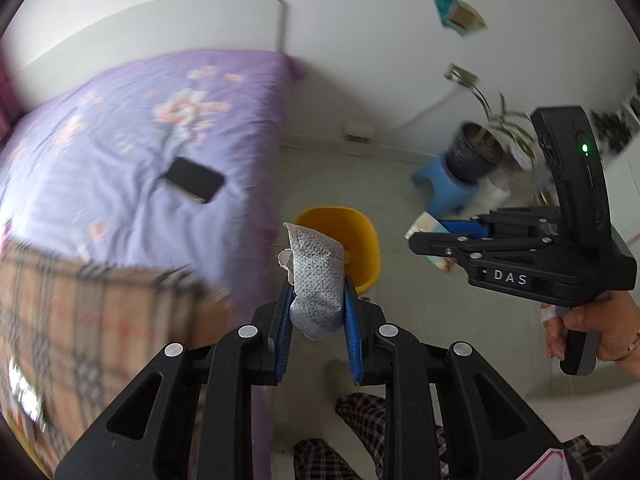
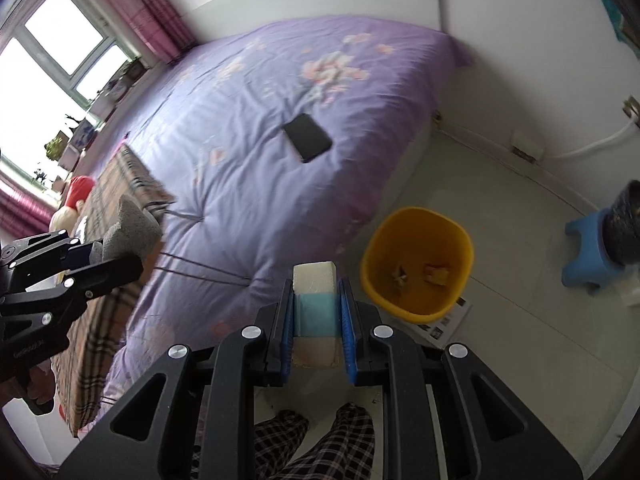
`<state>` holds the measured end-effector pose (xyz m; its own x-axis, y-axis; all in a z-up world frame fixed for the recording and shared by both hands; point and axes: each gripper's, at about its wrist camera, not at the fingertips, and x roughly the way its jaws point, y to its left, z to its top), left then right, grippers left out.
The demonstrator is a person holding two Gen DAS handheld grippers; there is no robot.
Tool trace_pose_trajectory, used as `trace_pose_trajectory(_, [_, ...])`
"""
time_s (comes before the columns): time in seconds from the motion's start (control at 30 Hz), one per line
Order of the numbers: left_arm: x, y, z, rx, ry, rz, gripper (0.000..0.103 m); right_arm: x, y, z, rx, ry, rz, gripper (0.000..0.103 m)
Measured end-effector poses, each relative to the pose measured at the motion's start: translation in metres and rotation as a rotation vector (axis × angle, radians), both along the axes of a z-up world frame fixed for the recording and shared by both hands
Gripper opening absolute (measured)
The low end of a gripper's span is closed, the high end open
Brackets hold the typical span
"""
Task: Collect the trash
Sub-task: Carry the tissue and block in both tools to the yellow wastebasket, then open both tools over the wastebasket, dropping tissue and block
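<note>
My left gripper is shut on a grey crumpled cloth wipe, held above the floor just in front of a yellow trash bin. My right gripper is shut on a small carton with white, teal and tan faces, held near the bed's edge, left of the yellow bin. The bin holds a few scraps. In the left wrist view the right gripper shows at right with the carton. In the right wrist view the left gripper shows at left with the wipe.
A bed with a purple floral quilt carries a black phone and a plaid blanket. A blue stool with a dark plant pot stands on the pale floor at right. A paper sheet lies under the bin. My plaid-trousered legs are below.
</note>
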<state>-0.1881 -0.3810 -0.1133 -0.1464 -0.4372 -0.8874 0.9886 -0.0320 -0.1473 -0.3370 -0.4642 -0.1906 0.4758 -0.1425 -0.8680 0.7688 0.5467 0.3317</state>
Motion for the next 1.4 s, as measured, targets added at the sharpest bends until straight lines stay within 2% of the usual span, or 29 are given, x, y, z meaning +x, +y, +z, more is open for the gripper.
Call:
trace_pose_trajectory(0.33, [-0.045, -0.093, -0.094, 0.164, 0.012, -0.100, 0.024, -0.036, -0.072, -0.082, 0.076, 0.041, -0.048, 0.022])
trace_pose_trajectory(0.63, [-0.070, -0.142, -0.178, 0.301, 0.014, -0.109, 0.024, -0.041, -0.114, -0.166, 0.182, 0.081, -0.040, 0.022])
trace_pose_trajectory(0.8, [-0.076, -0.156, -0.209, 0.351, 0.011, -0.118, 0.024, -0.039, -0.131, -0.206, 0.226, 0.087, -0.057, 0.022])
trace_pose_trajectory(0.9, [-0.079, -0.164, -0.223, 0.369, 0.004, -0.122, 0.026, -0.040, -0.139, -0.222, 0.237, 0.094, -0.070, 0.025])
trace_pose_trajectory(0.93, [-0.079, -0.165, -0.225, 0.373, 0.002, -0.121, 0.030, -0.041, -0.142, -0.226, 0.248, 0.089, -0.077, 0.036])
trace_pose_trajectory(0.97, [-0.079, -0.166, -0.228, 0.375, -0.003, -0.119, 0.033, -0.041, -0.144, -0.229, 0.250, 0.087, -0.083, 0.043])
trace_pose_trajectory(1.0, [-0.079, -0.165, -0.228, 0.374, -0.012, -0.115, 0.041, -0.042, -0.145, -0.229, 0.235, 0.089, -0.090, 0.051])
trace_pose_trajectory(1.03, [-0.078, -0.166, -0.229, 0.372, -0.016, -0.111, 0.045, -0.043, -0.145, -0.229, 0.230, 0.090, -0.094, 0.052])
trace_pose_trajectory(1.23, [-0.080, -0.168, -0.224, 0.373, -0.022, -0.101, 0.046, -0.048, -0.145, -0.228, 0.232, 0.089, -0.113, 0.052])
trace_pose_trajectory(1.4, [-0.075, -0.162, -0.214, 0.364, -0.019, -0.088, 0.046, -0.050, -0.139, -0.208, 0.210, 0.089, -0.105, 0.052])
